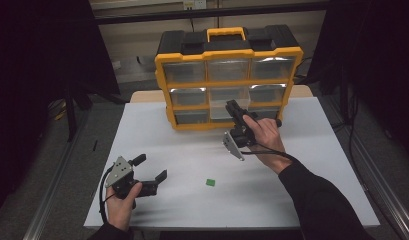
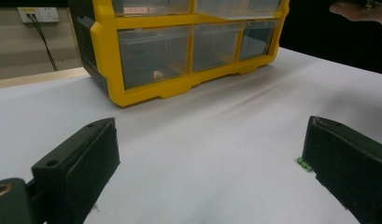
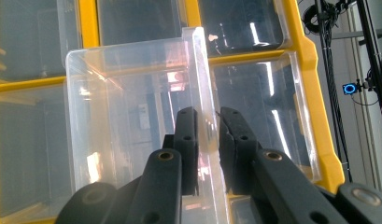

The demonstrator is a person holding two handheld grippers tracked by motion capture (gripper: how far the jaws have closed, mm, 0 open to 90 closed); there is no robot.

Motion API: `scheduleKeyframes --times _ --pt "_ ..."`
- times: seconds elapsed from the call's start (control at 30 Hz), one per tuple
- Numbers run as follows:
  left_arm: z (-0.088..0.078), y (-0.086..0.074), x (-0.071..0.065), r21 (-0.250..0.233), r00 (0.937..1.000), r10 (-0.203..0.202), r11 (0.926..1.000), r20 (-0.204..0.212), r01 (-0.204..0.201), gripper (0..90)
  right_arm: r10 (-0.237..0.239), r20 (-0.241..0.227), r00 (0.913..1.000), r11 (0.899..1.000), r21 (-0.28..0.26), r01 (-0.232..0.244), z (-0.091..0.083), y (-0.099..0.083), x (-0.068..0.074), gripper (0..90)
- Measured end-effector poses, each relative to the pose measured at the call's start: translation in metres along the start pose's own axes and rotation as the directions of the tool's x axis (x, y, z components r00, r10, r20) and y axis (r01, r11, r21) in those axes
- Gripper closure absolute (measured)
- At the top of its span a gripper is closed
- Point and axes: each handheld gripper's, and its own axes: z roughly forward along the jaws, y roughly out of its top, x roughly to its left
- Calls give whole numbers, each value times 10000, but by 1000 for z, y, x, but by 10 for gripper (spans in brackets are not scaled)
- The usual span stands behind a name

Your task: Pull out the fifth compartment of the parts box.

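Fingers of the right gripper [image 3: 208,140] are pinched on the side wall of a clear plastic drawer [image 3: 132,116], one inside and one outside it. That drawer stands partly pulled out of the bottom row of the yellow-and-black parts organizer [image 1: 227,75], which sits at the far edge of the white tabletop [image 1: 292,190]. The left gripper [image 1: 151,169] rests low at the near left of the tabletop with its fingers spread wide and nothing between them. A small green piece [image 1: 210,182] lies well apart from the organizer, near the front, just beside one left finger in the left gripper view. The step in hand looks like drawing the drawer out; the next move likely calls for a straight, level pull so the thin wall does not slip free. Glare and the clear plastic make it hard to tell whether the drawer holds anything, and the right hand [image 1: 264,132] hides its front in the high view.
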Motion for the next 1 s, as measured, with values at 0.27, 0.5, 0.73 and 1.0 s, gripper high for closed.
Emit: scheduleKeyframes --times 0.27,0.5,0.73,1.0 --pt "0 0 0 31 10000 18 10000 -51 -17 37 93 2 10000 10000 -26 -93 -4 0 1 782" --pt "0 0 0 -56 10000 -22 10000 22 22 34 133 50 9999 9998 -118 -132 -10 2 1 783" --pt "0 0 0 -50 10000 -18 10000 -46 18 33 84 135 9999 9998 -169 -81 -12 5 2 783" --pt "0 0 0 -54 10000 -14 10000 -12 14 33 59 180 9998 9997 -232 -55 -17 5 3 782"
